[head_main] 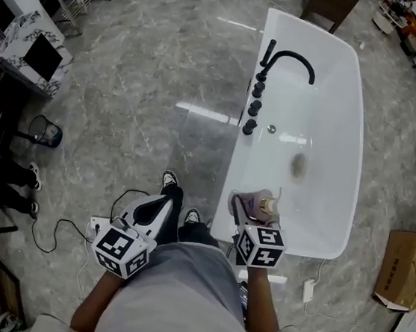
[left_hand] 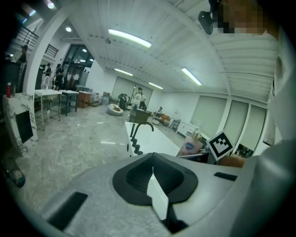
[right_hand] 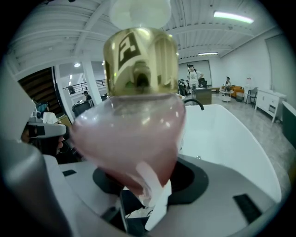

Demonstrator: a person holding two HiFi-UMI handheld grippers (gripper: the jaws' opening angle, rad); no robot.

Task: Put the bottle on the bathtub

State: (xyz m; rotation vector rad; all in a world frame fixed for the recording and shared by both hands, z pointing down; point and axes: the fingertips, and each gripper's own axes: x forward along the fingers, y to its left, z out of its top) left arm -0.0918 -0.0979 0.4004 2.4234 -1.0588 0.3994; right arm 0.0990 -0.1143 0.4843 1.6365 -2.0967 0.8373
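Observation:
A pink bottle [head_main: 252,203] with a gold collar and pale cap sits in my right gripper [head_main: 254,217], which is shut on its body. It hangs over the near end of the white bathtub [head_main: 354,142], by the near-left rim. In the right gripper view the bottle [right_hand: 134,125] fills the frame above the right gripper [right_hand: 148,192], with the bathtub [right_hand: 226,139] behind. My left gripper [head_main: 163,201] is low on the left over the floor, apart from the tub. Its jaws are shut on nothing in the left gripper view [left_hand: 152,170], where the bottle [left_hand: 189,147] shows far right.
A black arched faucet [head_main: 290,59] and a row of black knobs [head_main: 255,100] stand on the tub's left rim. A cardboard box [head_main: 404,268] lies right of the tub. A power strip with cables [head_main: 99,225] is on the floor by my feet.

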